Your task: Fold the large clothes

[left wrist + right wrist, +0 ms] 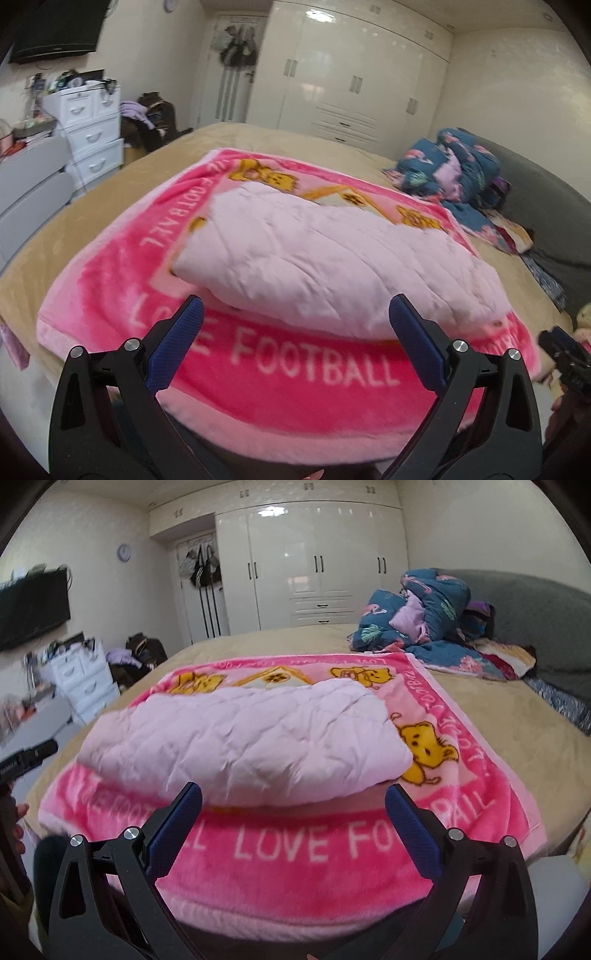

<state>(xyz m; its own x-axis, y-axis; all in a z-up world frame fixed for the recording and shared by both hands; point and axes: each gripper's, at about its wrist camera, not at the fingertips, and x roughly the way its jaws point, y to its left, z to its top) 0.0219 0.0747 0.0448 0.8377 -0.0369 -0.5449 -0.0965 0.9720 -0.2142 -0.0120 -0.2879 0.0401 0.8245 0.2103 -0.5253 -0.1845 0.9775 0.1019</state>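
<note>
Tan fabric covers the bed (110, 177), which fills most of both wrist views and reaches back to a glossy white wardrobe (354, 81) along the far wall. A grey headboard (535, 605) closes off the bed's right side. A bright pink blanket (295, 398) with white "LOVE FOOTBALL" lettering and yellow cartoon bears lies spread flat across the near half of the bed, its pale pink border hanging at the near edge. A pale pink quilted garment (314, 258) lies folded into a thick bundle in the middle of that blanket, its near edge just above the lettering. A crumpled blue flowered quilt (417, 609) is heaped at the far right of the bed against the headboard, well apart from the pink blanket. A dark television (29, 605) hangs on the left wall, above a white chest of drawers (92, 129) cluttered on top. A round clock (124, 552) hangs on the wall near the door.

The left gripper (295, 314) hangs over the near edge of the blanket with its blue-padded fingers spread wide and nothing between them. The right gripper (293, 797) is likewise released, jaws wide apart, empty, its fingertips framing the near edge of the folded garment without touching it.
</note>
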